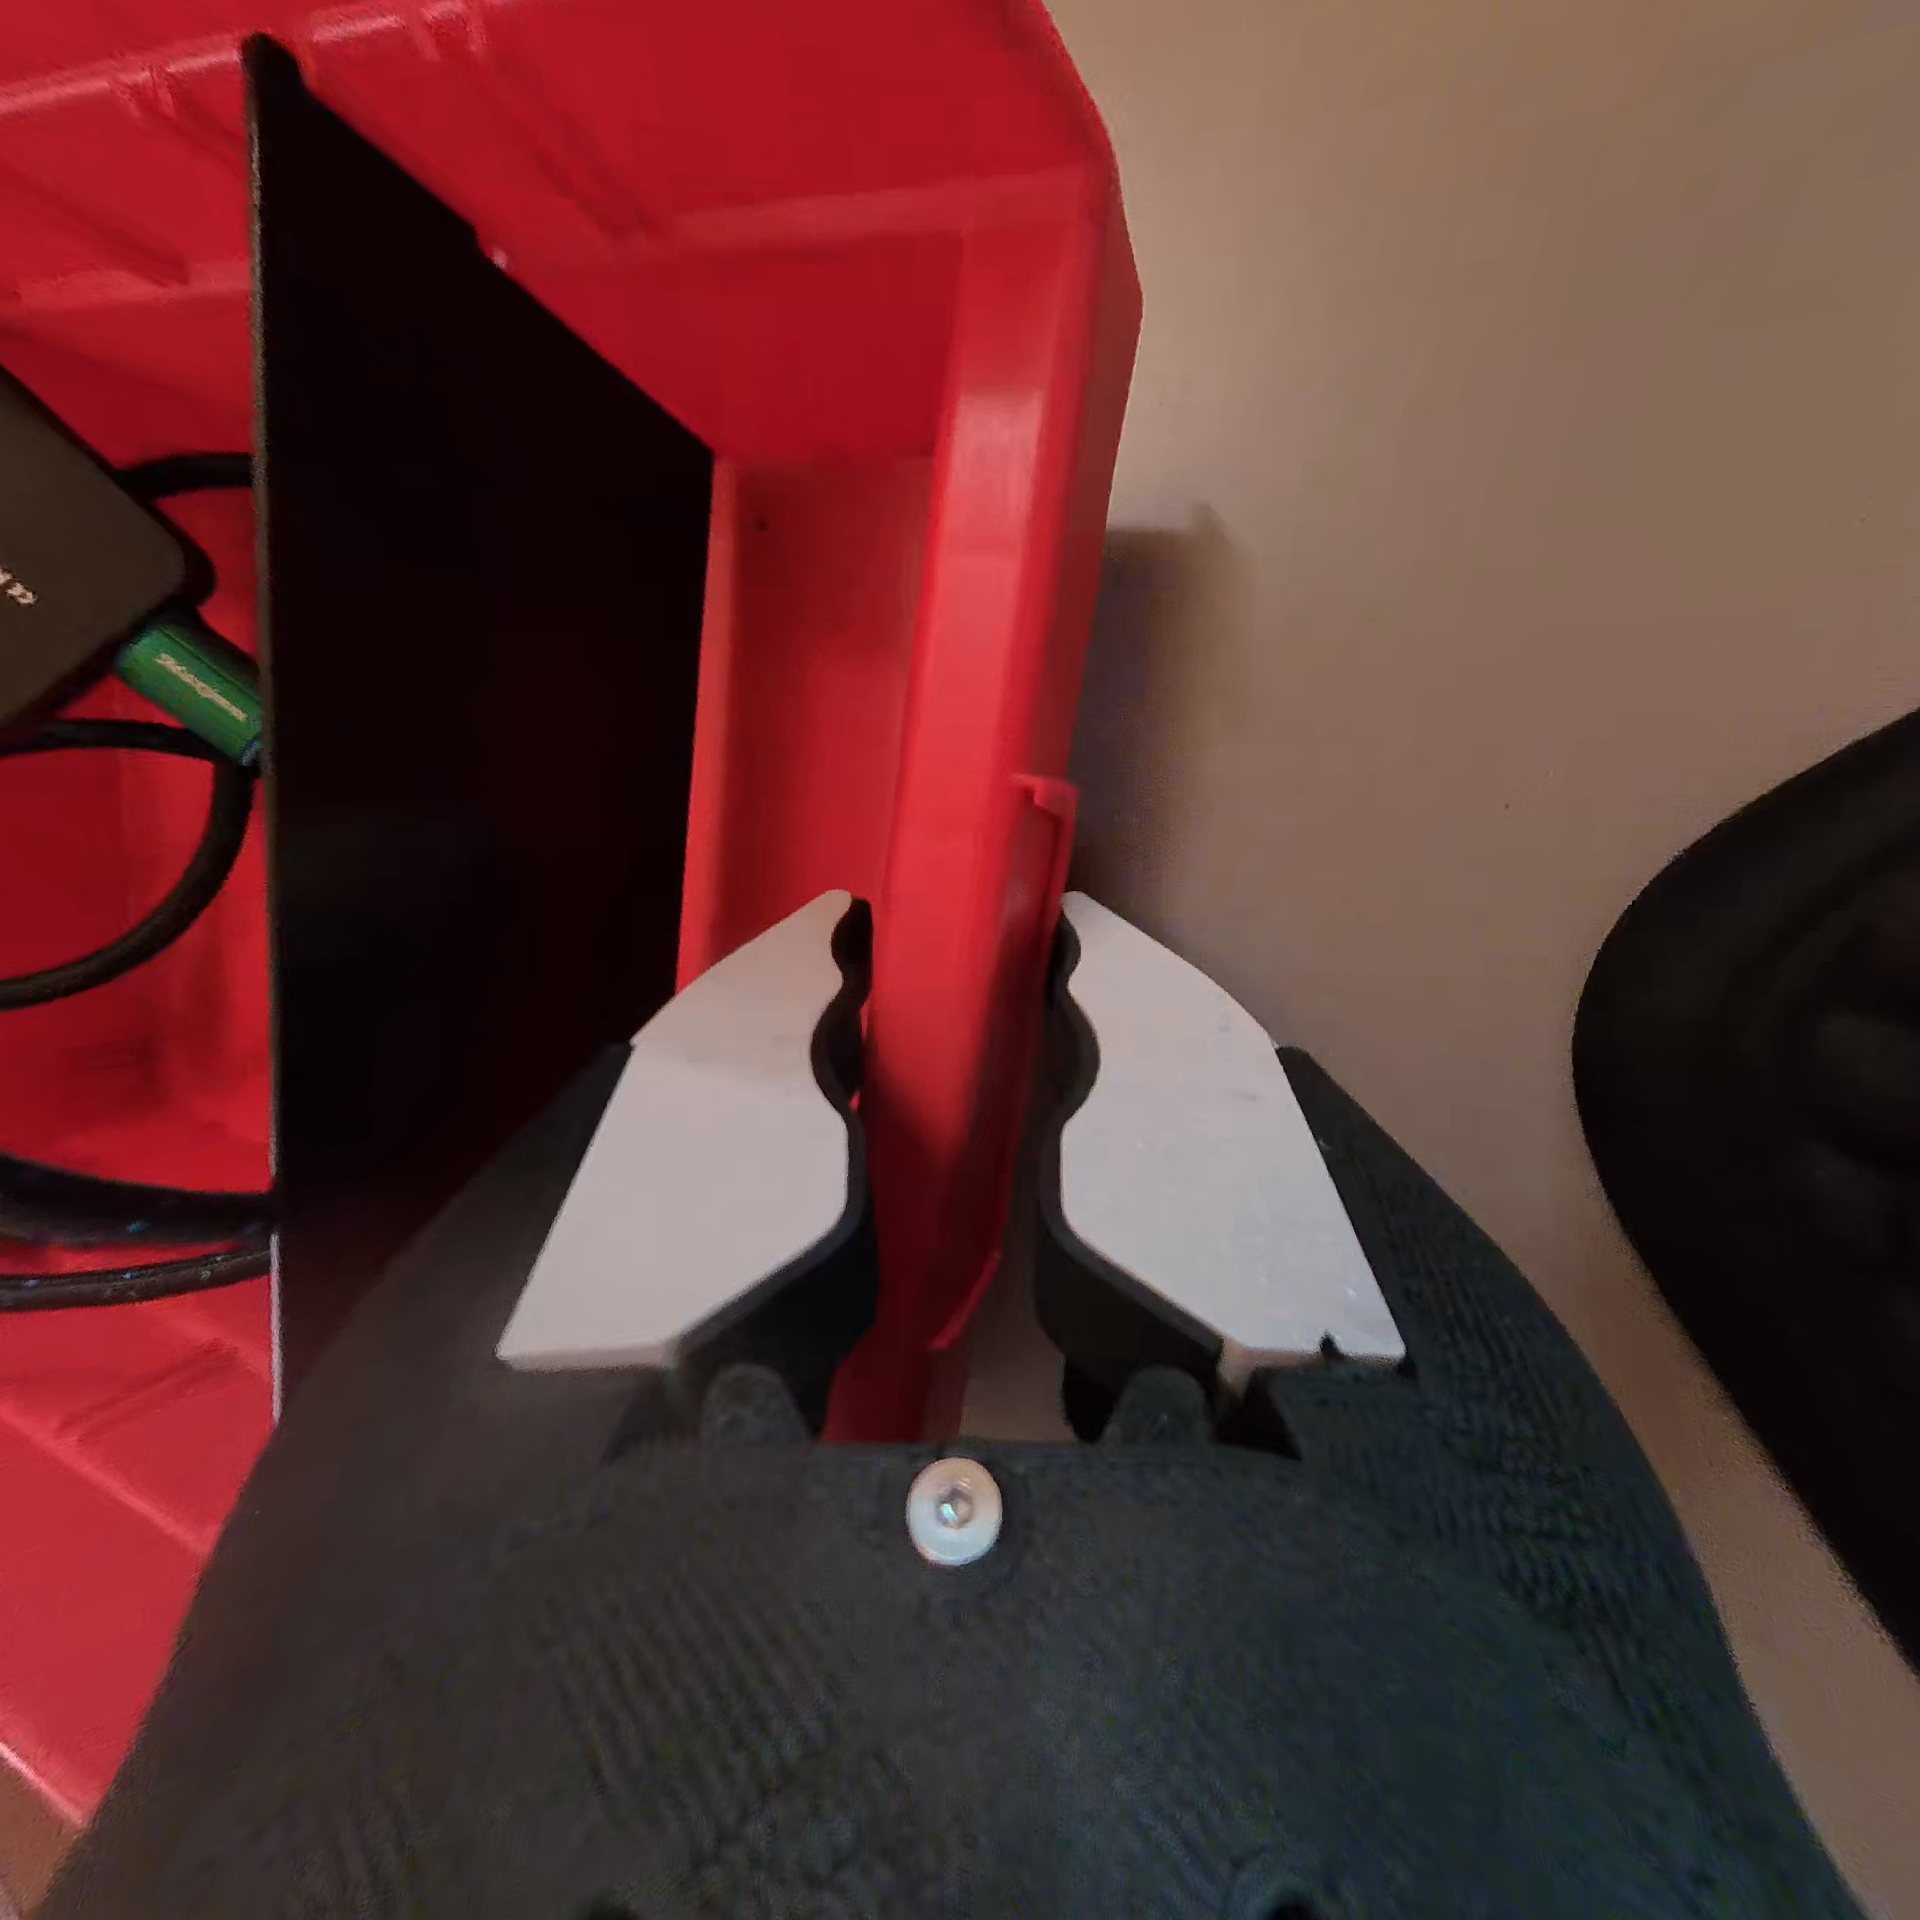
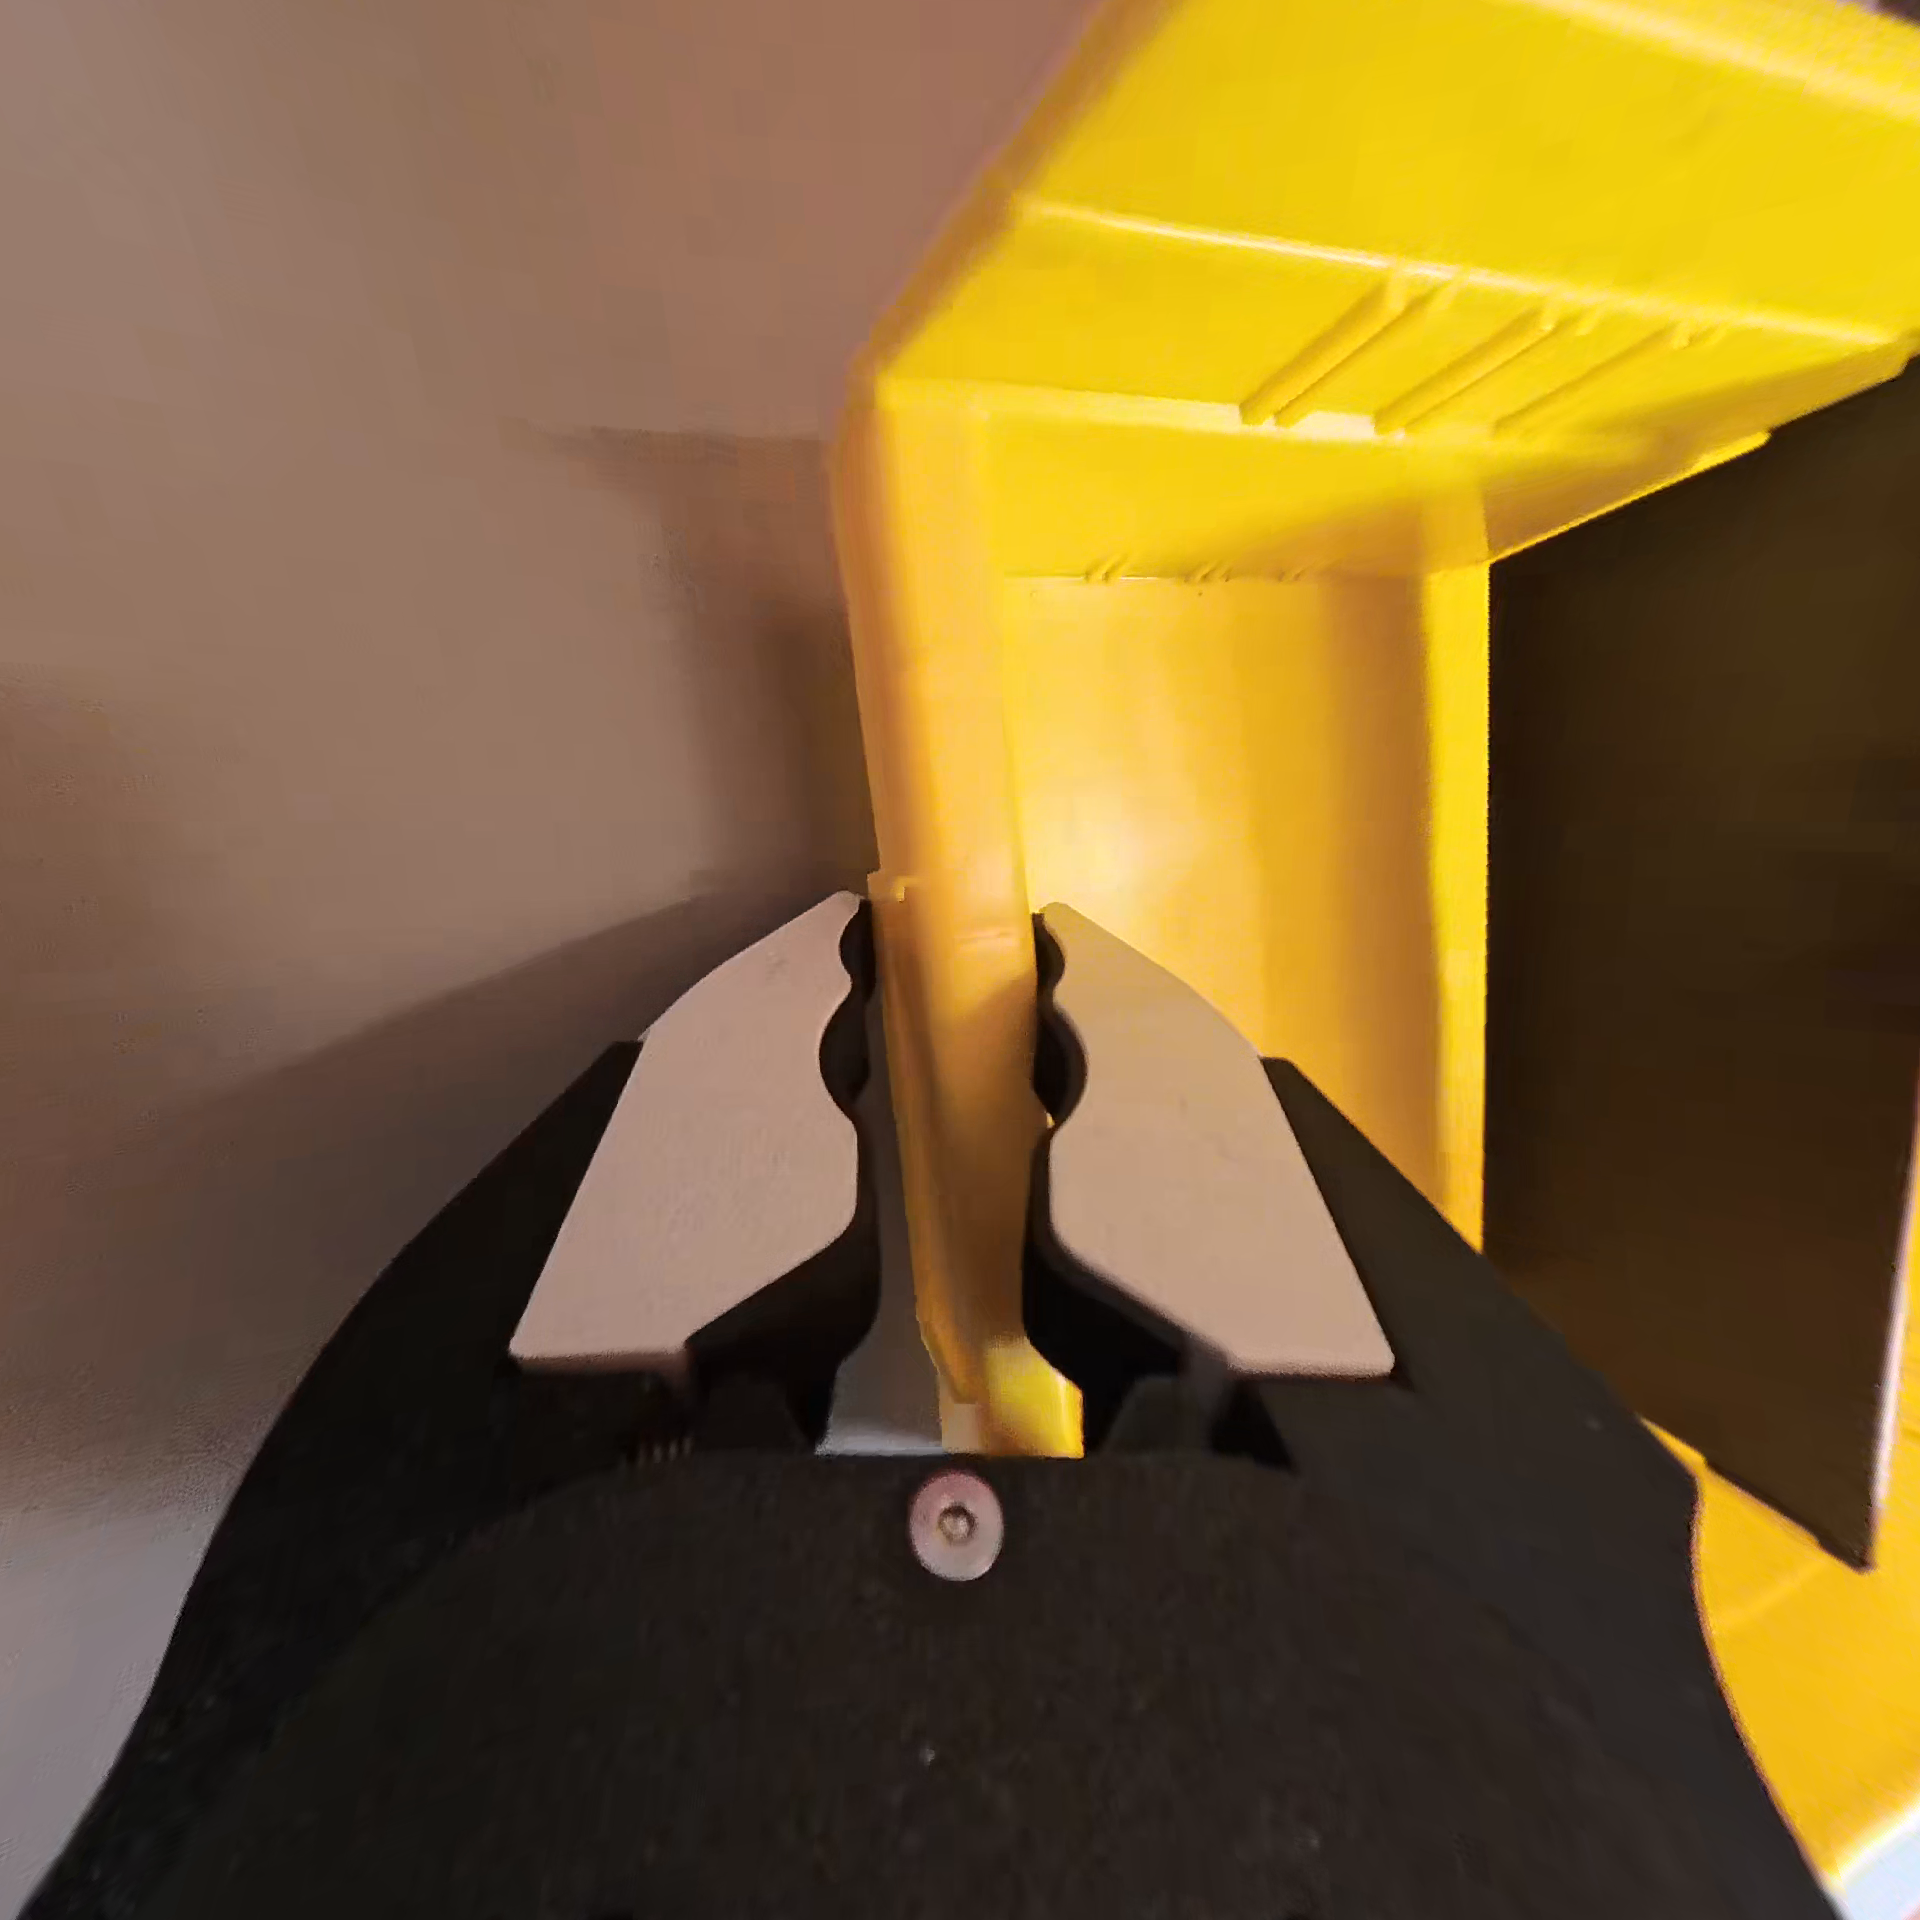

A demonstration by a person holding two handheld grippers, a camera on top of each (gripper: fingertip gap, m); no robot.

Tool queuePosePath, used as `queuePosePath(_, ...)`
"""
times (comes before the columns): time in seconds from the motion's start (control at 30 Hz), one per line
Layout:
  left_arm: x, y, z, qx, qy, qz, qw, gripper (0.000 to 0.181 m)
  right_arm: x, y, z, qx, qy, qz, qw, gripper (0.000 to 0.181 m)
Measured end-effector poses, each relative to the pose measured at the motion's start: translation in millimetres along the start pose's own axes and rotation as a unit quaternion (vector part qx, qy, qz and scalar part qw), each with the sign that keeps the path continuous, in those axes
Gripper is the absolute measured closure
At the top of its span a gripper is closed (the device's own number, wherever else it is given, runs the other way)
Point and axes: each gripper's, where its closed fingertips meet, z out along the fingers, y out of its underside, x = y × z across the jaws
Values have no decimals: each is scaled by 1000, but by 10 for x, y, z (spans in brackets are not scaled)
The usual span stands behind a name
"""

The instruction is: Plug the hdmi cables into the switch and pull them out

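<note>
Evidently both grippers are occupied with bins rather than cables. The left gripper (image 1: 956, 914) straddles the side wall of a red bin (image 1: 977, 582), one finger inside and one outside, the pads close against the wall in what looks like a pinch; holding it by the wall would let the person steady or shift the bin so its contents can be reached. The right gripper (image 2: 951, 914) does the same with a yellow bin (image 2: 1299, 260), its fingers pressed onto the thin yellow wall that runs straight back between them, and that bin looks tilted as though lifted or dragged. A black divider panel (image 1: 468, 644) stands upright in the red bin just to the left of the left gripper, walling off the near compartment. The task's things lie beyond that panel, well to the left of the gripper and farther forward: a black switch (image 1: 73, 561) with a green-shelled HDMI plug (image 1: 192, 691) at its corner, apparently seated, and dark braided cables (image 1: 156, 914) looping below it. Neither gripper touches them. The right wrist view shows no switch or cable; a dark divider (image 2: 1704, 1039) stands to the right of that gripper.
</note>
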Motion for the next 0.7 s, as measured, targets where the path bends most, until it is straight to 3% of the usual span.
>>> queuePosePath(0.17, -13, -119, 50, -5, -21, 0, 1000, 149, 184, 659, -270, -27, 30, 15, 999, 155)
queuePosePath(0.33, -20, -306, 133, 0, -28, 7, 1000, 149, 489, 1107, -385, -49, 40, 14, 998, 155)
queuePosePath(0.7, -305, -863, 490, 21, -24, 40, 999, 149, 1169, 1528, -359, -60, 81, 32, 994, 153)
